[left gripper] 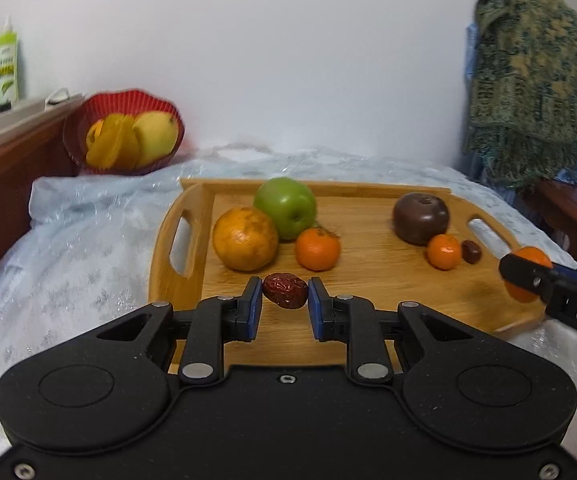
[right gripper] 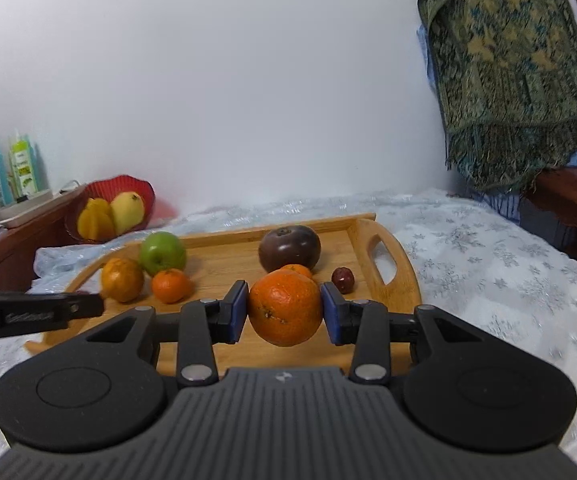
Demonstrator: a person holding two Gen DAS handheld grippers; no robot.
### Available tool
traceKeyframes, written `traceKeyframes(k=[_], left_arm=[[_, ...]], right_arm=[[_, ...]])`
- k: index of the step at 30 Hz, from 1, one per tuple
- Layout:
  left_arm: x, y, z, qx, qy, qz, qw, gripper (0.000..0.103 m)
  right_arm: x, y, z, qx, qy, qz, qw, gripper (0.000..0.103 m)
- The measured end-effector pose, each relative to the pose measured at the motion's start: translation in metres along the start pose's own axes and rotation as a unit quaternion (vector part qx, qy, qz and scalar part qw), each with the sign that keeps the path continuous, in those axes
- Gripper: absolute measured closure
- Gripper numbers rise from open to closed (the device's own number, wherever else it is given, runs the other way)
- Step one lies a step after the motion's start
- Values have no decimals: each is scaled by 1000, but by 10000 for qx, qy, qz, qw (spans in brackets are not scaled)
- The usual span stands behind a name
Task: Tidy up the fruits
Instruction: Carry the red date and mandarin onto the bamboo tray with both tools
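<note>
A: What has the left gripper (left gripper: 284,294) got?

B: A wrinkled red date (left gripper: 285,295) — its blue pads nearly together, pinching the date at both ends. The date's long axis runs straight across from pad to pad, level, crosswise to the fingers. It hangs above the near edge of the wooden tray (left gripper: 372,276).

A: And the right gripper (right gripper: 284,312)?

B: Closed partway on a mandarin (right gripper: 285,307), pads pressing its two sides. The fruit is roundish, a little taller than wide as held, over the near middle of the tray (right gripper: 224,256).

A: What lies on the tray?

B: On the left, a large orange (left gripper: 245,239), a green apple (left gripper: 286,207) behind it, and a small mandarin (left gripper: 317,249) just beside both. On the right, a dark purple fruit (left gripper: 421,218) with its stem end up, a small tangerine (left gripper: 443,252) in front of it, and a second date (left gripper: 471,251) beside that, near the handle slot.

A: Anything beyond the tray?

B: A red basket (left gripper: 128,98) holding yellow fruit, back left on the pale cloth (left gripper: 80,248) — tilted toward the cameras
</note>
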State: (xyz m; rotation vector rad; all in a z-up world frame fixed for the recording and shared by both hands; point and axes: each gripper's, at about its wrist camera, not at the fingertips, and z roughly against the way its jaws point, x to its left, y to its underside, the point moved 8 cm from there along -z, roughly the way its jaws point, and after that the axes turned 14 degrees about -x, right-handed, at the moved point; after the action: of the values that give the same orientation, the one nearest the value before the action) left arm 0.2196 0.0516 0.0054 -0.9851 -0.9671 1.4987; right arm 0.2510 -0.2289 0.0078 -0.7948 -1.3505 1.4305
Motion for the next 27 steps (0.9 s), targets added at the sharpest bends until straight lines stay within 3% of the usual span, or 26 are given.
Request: traceKeyframes(k=[9,27], left_arm=[[12,7,-36,285,-226,82,9993,80],[10,12,-53,394,-229,133,9989,80]], right_arm=[[-9,13,-41,569,94,97,9983,60],[-19,22,-62,775,366,-4,9963,59]])
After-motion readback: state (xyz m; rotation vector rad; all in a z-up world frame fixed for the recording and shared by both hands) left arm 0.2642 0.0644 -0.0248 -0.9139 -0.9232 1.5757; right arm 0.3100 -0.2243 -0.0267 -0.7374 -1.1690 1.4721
